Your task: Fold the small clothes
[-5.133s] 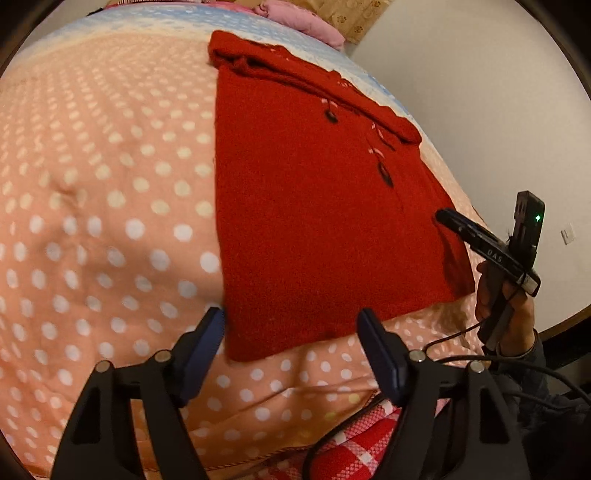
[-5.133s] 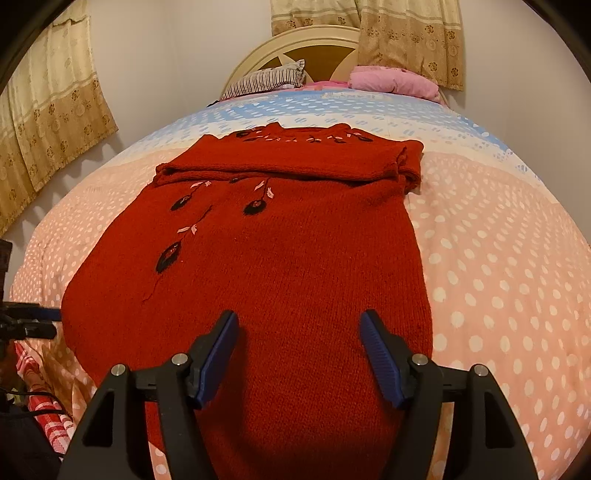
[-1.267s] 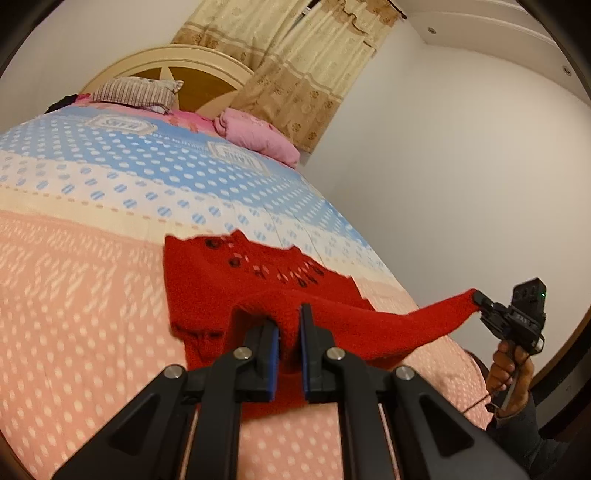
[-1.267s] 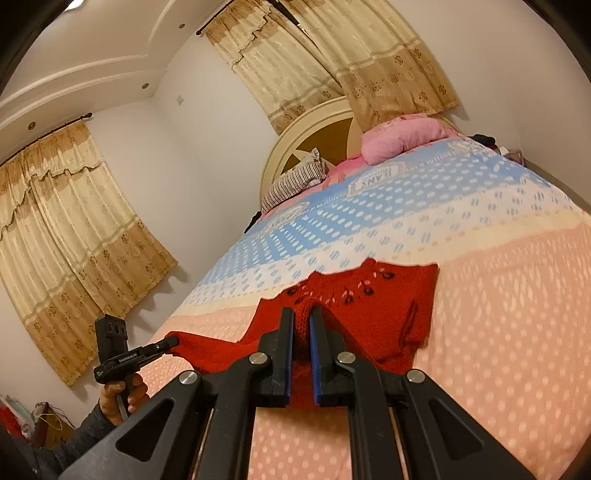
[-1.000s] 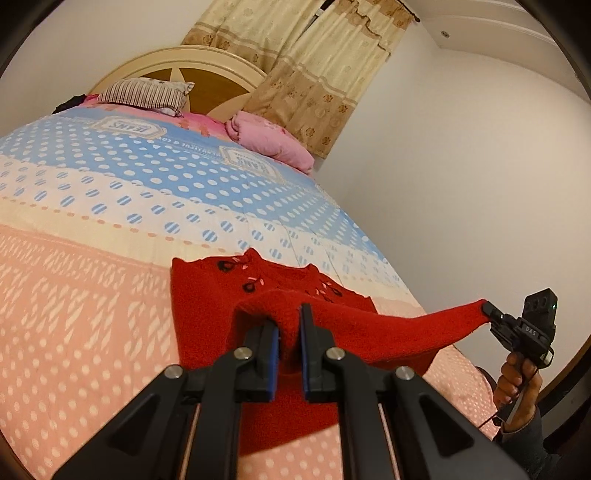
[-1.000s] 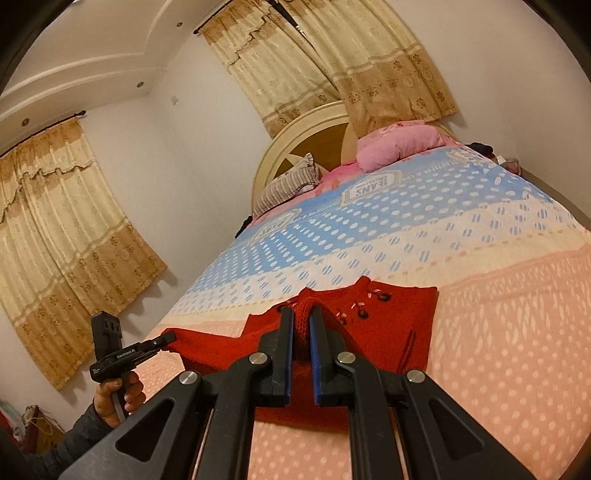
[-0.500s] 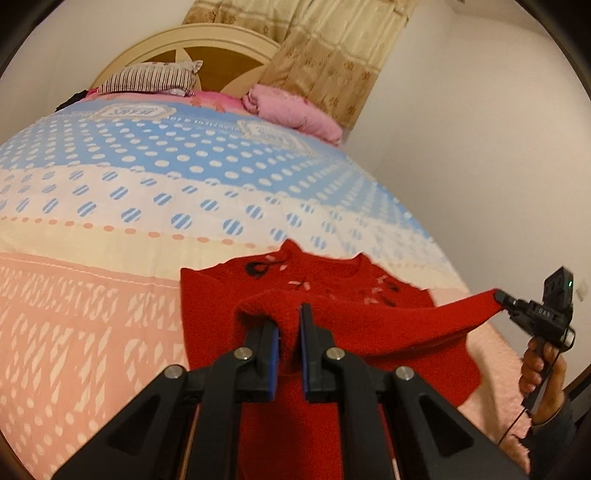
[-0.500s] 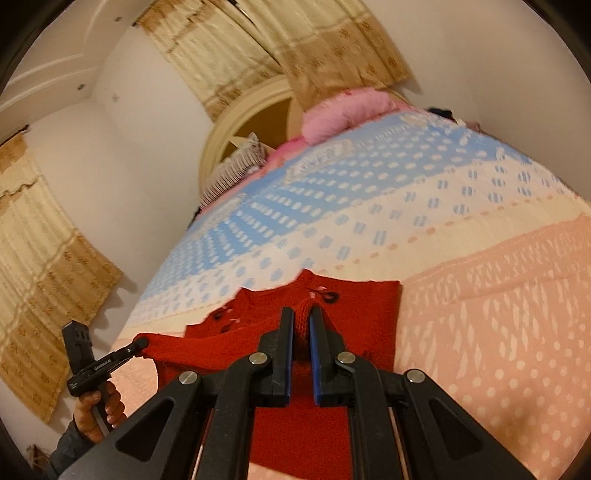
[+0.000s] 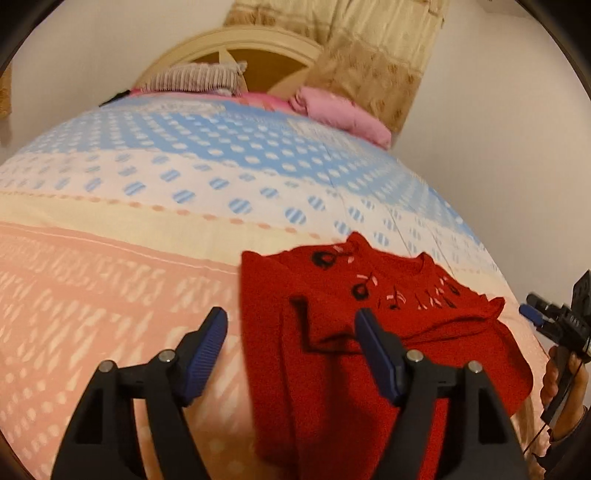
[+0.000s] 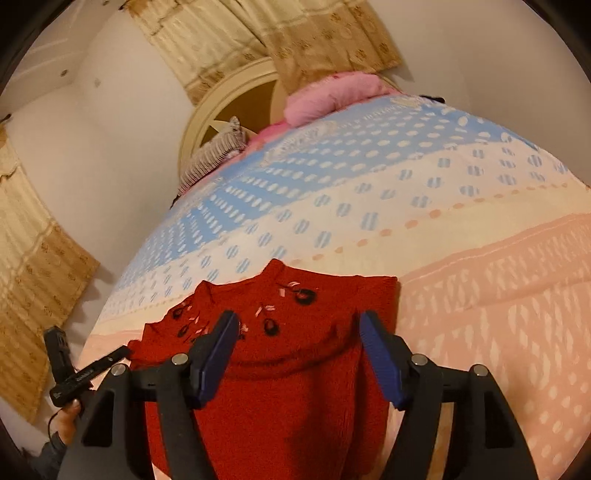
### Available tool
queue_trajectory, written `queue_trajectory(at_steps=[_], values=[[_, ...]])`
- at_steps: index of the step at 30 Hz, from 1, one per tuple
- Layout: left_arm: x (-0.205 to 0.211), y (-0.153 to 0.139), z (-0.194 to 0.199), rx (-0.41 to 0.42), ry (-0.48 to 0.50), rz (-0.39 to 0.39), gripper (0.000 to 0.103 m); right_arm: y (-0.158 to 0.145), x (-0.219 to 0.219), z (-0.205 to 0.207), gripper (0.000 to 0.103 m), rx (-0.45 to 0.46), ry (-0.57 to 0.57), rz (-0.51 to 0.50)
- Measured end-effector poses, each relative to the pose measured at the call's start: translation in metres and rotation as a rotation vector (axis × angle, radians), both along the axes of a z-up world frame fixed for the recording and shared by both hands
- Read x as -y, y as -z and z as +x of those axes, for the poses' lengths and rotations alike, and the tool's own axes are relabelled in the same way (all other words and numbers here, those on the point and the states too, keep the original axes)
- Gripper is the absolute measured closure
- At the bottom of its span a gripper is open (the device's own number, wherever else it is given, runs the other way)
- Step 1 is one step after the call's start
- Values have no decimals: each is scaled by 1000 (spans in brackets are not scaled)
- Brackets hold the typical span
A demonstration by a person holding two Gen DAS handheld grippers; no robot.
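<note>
Hidden: the sweater's [image 9: 369,373] near edge is covered by both grippers' black frames; the lower hem is cut off by the picture edge in the right wrist view.
Hard to make out: both views are blurred; the dark motifs with pale flecks near the neckline are seen only as smudges. Whether the folded-over layer lies flat cannot be told.
Sweater: red knit, laid on the pink part of the bed [image 9: 110,280], neckline toward the headboard, a layer folded up over the body.
Left gripper [image 9: 291,352]: jaws are opening, blue pads wide apart; the sweater's left edge is seen between them, not pressed by either pad.
Right gripper [image 10: 299,356]: jaws are opening, pads apart above the sweater's middle, nothing clamped.
Hands: a hand [image 9: 565,380] is seen at the right edge of the left wrist view, on the right gripper's handle; another hand [image 10: 68,417] at the lower left of the right wrist view, partly cut off.
Bed: dotted cover in bands of blue, cream and pink.
Room: cream arched headboard [image 9: 236,48], striped pillow [image 9: 195,75], pink pillow [image 9: 343,114], beige curtains [image 10: 258,33], plain pale walls.
</note>
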State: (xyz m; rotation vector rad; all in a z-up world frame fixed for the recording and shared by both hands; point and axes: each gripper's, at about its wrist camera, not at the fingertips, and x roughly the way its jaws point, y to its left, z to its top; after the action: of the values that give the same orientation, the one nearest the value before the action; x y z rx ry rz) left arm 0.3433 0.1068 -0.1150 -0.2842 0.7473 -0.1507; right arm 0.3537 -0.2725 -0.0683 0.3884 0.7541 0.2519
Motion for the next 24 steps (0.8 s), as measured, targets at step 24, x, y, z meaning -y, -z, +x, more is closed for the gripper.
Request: queue_trajectory(at_steps=[24], values=[[-7,34,-3,-54,-58,22,7,20,-77,61,34,-157,-66,-35]])
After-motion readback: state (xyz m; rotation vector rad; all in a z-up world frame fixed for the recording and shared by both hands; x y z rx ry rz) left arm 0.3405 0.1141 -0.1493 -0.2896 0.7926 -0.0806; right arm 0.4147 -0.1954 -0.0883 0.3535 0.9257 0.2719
